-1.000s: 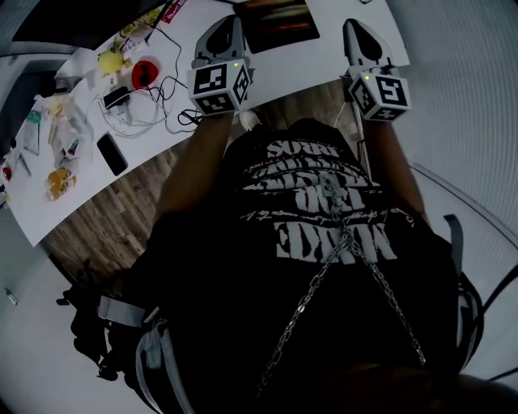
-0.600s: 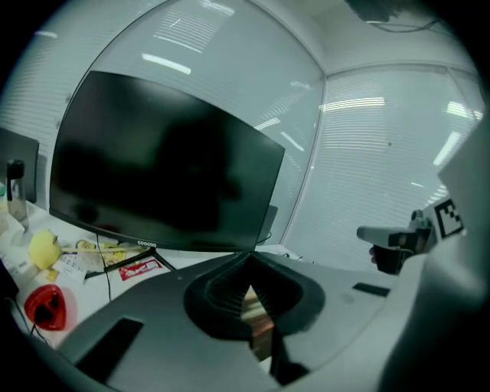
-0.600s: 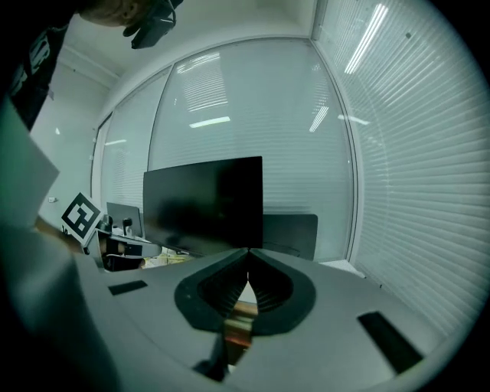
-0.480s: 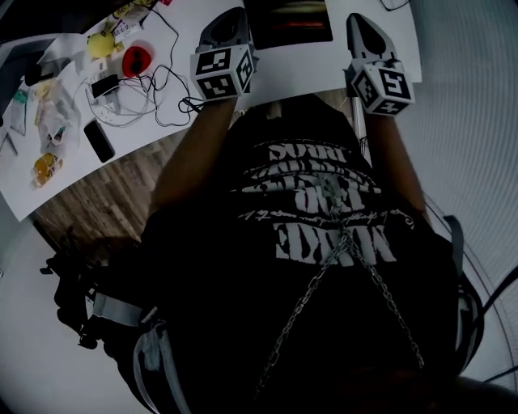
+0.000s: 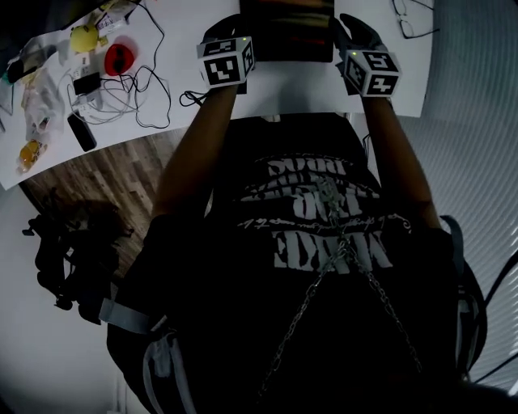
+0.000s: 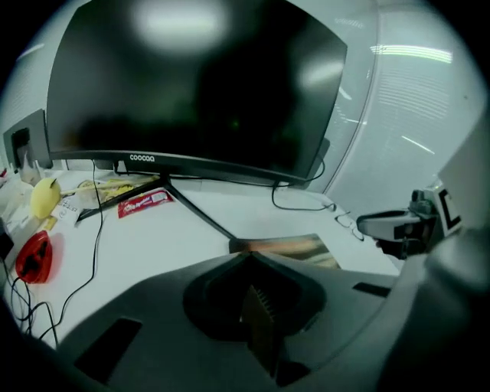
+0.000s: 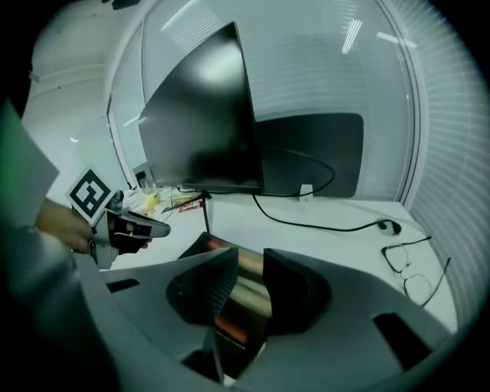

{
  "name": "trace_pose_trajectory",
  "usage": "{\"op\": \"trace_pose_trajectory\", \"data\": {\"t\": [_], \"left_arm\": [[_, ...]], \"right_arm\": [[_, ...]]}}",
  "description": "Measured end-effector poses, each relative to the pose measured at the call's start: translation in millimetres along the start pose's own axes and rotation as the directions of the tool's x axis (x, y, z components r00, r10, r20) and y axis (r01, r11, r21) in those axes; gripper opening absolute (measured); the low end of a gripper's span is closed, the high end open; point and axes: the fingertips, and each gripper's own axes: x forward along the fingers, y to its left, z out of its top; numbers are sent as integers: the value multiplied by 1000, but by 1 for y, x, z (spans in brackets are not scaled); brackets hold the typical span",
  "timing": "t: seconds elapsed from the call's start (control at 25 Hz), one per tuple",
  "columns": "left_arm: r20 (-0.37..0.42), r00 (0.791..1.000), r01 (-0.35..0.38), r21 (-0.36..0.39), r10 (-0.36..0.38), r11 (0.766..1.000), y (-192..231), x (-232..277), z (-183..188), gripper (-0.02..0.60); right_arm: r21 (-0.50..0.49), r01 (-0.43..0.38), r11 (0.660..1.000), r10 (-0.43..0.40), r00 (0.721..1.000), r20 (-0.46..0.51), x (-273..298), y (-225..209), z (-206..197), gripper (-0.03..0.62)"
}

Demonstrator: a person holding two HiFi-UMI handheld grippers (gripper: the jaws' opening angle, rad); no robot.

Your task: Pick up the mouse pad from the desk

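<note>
1 overhead, 2 low over desk point(image 5: 283, 87)

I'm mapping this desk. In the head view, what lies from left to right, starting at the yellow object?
Yellow object → red object → left claw → mouse pad → right claw, its jaws just opening, the pad showing in the gap but not gripped → glasses.

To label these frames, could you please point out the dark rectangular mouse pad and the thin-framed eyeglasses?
Dark rectangular mouse pad point(image 5: 287, 32): head view, its centre.
Thin-framed eyeglasses point(image 7: 400, 259): right gripper view, upper lens.
</note>
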Motion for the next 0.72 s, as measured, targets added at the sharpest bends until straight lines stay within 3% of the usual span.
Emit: {"op": "trace_pose_trajectory", "data": {"t": [0.12,0.2,0.4,0.48,0.6,0.72], "left_arm": [[-55,998,-40,2,40,999,8,16,-13,12],[-92,994,-57,15,58,998,12,26,-22,55],[-220,975,-8,36,15,999,2,45,-44,150],[-266,963,-17,63,33,998,2,54,-57,172],[-275,956,-70,129,103,989,6,58,-60,184],[-259,957,-96,134,128,986,5,57,-60,183]], "right_arm": [[-7,-24,1000,23,995,-100,25,-13,-22,109],[-13,-38,999,36,983,-178,39,-17,-39,134],[-23,-16,1000,8,948,-318,57,-27,-71,183],[-19,-7,1000,0,932,-361,61,-30,-82,195],[-28,4,1000,-15,917,-398,63,-30,-93,209],[-39,11,999,-25,919,-394,63,-25,-92,210]]}}
